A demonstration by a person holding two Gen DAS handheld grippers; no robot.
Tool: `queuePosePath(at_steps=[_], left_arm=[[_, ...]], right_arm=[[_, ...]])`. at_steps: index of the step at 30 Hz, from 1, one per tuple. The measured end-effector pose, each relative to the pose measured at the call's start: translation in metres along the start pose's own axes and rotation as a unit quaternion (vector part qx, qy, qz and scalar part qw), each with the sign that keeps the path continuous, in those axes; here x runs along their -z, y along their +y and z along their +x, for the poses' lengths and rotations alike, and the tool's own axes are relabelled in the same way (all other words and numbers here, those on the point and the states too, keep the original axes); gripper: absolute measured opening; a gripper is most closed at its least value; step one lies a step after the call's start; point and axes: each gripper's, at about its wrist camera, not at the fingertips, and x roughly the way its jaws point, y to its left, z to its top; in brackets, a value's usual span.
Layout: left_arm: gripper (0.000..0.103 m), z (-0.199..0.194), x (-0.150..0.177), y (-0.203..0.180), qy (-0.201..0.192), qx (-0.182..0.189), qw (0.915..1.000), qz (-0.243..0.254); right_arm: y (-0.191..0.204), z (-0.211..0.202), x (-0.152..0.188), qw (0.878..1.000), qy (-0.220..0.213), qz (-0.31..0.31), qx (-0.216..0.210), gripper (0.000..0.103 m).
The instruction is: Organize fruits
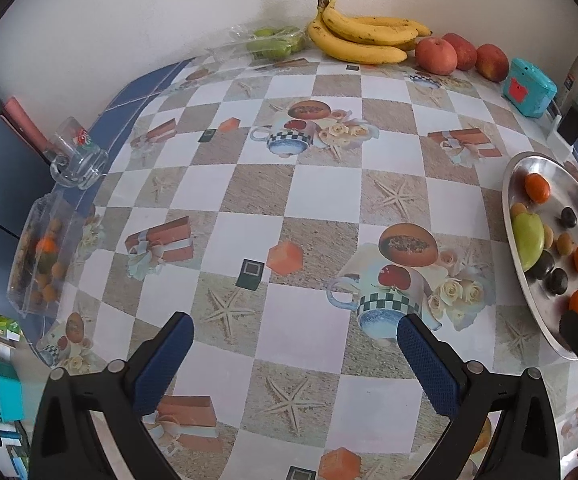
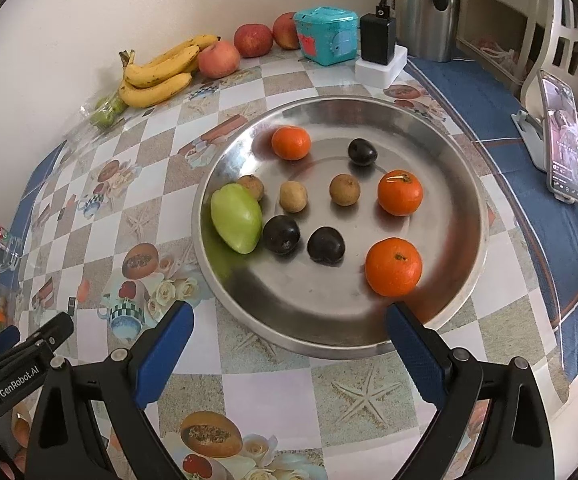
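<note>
A steel tray (image 2: pixel 329 292) holds three oranges (image 2: pixel 393 267), a green mango (image 2: pixel 236 218), three dark plums (image 2: pixel 281 234) and three small brown fruits (image 2: pixel 293 197). My right gripper (image 2: pixel 289 309) hangs open and empty over the tray's near rim, with the closest orange just beyond its right finger. My left gripper (image 1: pixel 294 319) is open and empty above the checked tablecloth, left of the tray (image 1: pixel 529 168). Bananas (image 1: pixel 363 36) and three apples (image 1: pixel 436 56) lie along the back wall.
A clear pack of green fruits (image 1: pixel 275 42) sits left of the bananas. At the table's left edge are a glass mug (image 1: pixel 77 156) and a clear box of small fruits (image 1: pixel 41 256). A teal box (image 2: pixel 327 36), charger (image 2: pixel 379 40), kettle (image 2: pixel 429 4) and propped phone (image 2: pixel 561 140) stand at the back right.
</note>
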Motion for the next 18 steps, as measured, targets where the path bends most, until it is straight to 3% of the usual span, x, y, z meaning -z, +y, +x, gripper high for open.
queuePosePath(at_steps=[18], left_arm=[[0.103,-0.0003,-0.0028,-0.0037,0.002,0.016,0.9998,0.007]], right_arm=[[0.0016,0.0022,-0.0027,1.0,0.004,-0.005,0.0,0.097]])
